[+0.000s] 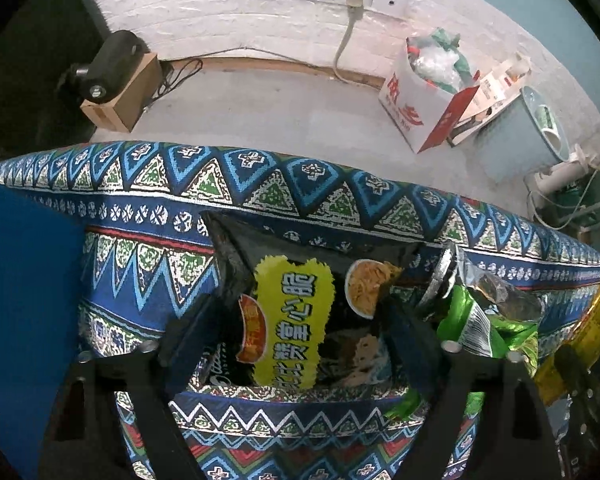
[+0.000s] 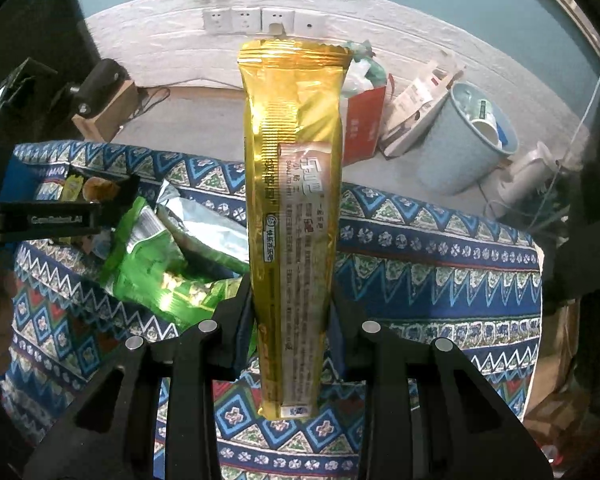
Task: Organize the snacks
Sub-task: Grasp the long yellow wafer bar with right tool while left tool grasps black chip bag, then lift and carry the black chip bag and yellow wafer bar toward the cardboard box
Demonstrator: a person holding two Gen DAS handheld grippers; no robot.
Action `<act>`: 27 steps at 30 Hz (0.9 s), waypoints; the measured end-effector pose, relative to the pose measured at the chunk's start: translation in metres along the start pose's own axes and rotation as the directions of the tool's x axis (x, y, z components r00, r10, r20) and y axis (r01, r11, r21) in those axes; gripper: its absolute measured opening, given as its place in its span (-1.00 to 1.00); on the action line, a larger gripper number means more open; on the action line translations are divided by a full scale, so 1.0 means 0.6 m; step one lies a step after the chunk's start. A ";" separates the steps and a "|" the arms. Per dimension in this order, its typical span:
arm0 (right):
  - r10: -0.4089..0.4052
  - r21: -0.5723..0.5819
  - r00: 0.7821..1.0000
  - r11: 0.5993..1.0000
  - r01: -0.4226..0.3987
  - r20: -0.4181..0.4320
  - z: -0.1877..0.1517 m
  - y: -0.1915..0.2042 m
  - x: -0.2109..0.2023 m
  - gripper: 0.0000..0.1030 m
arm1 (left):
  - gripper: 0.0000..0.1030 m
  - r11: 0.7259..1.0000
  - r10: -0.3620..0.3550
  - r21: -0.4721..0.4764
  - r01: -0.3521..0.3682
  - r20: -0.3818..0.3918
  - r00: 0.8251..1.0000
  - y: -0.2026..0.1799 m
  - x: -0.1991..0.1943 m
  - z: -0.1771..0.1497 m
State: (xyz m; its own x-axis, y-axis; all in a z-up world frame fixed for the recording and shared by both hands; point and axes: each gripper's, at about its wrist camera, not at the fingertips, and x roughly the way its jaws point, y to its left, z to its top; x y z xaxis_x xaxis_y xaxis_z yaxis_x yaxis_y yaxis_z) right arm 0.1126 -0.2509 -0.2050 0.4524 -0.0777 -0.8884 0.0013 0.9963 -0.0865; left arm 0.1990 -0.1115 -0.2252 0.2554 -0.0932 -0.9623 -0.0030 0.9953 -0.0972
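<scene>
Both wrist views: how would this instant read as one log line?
left hand-held gripper: around black bag, grip unclear | right hand-held gripper: shut on gold pack | green bag: on patterned cloth

You have a long gold snack packet (image 2: 294, 208) held upright, its lower part pinched from both sides. To its left, a green bag (image 2: 152, 268) and a silvery one (image 2: 208, 232) lie crumpled on the patterned cloth. A black bag with a yellow label (image 1: 296, 320) lies flat further left.
</scene>
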 end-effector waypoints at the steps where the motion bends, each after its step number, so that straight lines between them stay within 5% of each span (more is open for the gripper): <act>1: 0.003 -0.002 1.000 1.000 -0.003 0.000 -0.001 0.002 -0.002 -0.41 | 0.46 1.000 -0.002 0.007 0.002 0.013 1.000 0.000 -0.004 -0.004; 7: 0.015 -0.014 1.000 1.000 -0.015 0.002 -0.008 0.014 -0.013 -0.41 | 0.16 0.998 0.000 0.067 -0.003 0.045 0.999 -0.008 -0.021 -0.018; 27: 0.070 -0.067 0.996 0.996 -0.066 0.062 -0.028 0.080 -0.080 -0.42 | 0.12 0.986 0.039 0.154 -0.069 0.186 0.982 0.046 -0.147 -0.103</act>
State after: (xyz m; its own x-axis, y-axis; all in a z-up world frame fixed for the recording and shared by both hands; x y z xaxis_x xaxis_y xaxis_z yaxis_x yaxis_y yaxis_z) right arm 0.0757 -0.2003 -0.1742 0.5061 -0.0056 -0.8625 -0.0877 0.9945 -0.0579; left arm 0.1168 -0.0775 -0.1586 0.4307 -0.0473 -0.9012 0.1285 0.9917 0.0093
